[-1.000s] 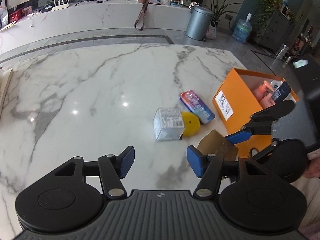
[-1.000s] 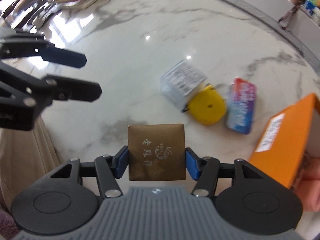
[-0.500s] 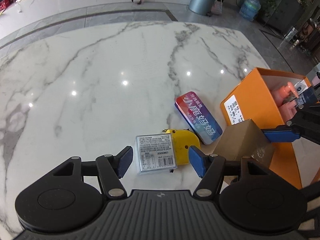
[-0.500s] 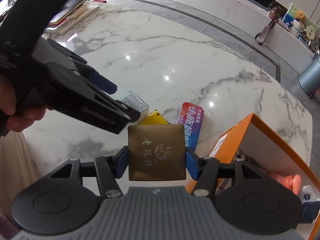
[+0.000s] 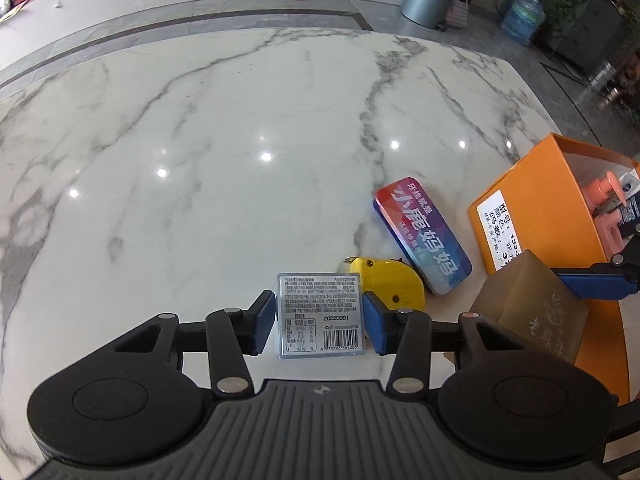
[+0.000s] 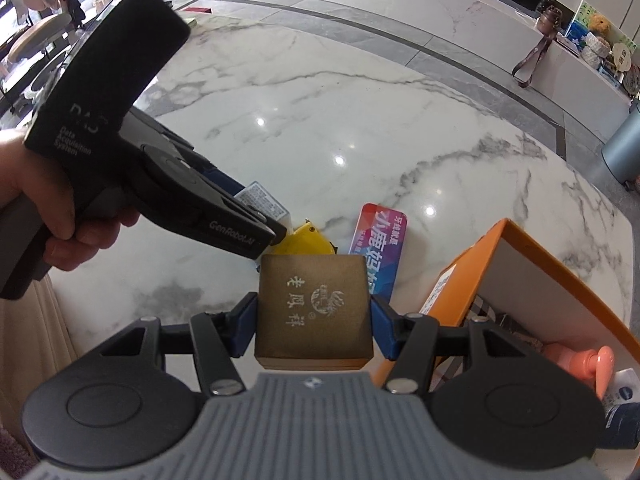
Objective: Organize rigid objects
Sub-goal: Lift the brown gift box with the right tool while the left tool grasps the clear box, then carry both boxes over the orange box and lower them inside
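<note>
L gripper (image 5: 320,322) jaws just closed on clear labelled box (image 5: 321,314), lower centre; lift straight, avoid tape measure (image 5: 390,282). R gripper (image 6: 314,322) jaws grip brown box (image 6: 314,312).

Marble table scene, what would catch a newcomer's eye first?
The orange box at the table's right edge stands out, open with bottles inside. The right gripper holds a brown box beside it, while the left gripper straddles a clear labelled box next to a yellow tape measure.

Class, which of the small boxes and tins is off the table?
The brown box, clamped in the right gripper. The clear box and colourful tin rest on marble.
</note>
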`<state>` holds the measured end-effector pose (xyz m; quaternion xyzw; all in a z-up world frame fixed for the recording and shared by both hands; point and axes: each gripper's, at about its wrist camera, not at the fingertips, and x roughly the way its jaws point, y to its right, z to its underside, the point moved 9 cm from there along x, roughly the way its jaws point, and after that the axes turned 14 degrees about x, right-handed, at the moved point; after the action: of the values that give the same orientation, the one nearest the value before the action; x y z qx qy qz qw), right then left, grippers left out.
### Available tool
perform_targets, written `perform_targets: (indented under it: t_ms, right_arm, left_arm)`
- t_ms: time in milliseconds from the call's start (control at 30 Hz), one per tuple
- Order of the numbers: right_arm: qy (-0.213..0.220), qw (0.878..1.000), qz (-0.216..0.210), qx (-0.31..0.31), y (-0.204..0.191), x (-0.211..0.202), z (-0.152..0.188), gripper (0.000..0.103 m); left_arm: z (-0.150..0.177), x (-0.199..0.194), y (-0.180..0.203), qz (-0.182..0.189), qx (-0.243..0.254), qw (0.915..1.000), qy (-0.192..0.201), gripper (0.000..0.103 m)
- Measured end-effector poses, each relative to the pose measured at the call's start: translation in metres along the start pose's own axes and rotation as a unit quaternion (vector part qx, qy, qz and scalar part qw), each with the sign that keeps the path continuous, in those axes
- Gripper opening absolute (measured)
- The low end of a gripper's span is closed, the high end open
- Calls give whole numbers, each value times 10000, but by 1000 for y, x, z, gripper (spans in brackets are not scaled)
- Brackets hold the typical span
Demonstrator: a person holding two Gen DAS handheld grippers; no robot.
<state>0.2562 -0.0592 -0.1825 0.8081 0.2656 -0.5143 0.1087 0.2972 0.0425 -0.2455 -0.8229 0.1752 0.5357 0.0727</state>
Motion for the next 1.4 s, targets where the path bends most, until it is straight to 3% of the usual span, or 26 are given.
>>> perform_targets:
  t_ms: [333,600,800,1000,1400]
  right_arm:
    - [824,9930,-274,799,-1,-65,10,60]
    - [1217,9844,164,1263,47,-119,50,60]
    - [1212,9805,560,1440,99,-141,84,60]
    - [987,9833,921,1223,150,-139,100,60]
    - [222,9946,1002,146,207,-92,108,60]
  left_arm:
    - [2,-107,28,94,-206,9955,921,53]
    - [-32,-152,125,386,698,9847,1550,53]
    - [-48,-135,193,654,1202,9783,1553,53]
    - [-58,-108,241,871,1437,9762,1374,53]
    - [-63,-49,268,936,1513,9811,757,53]
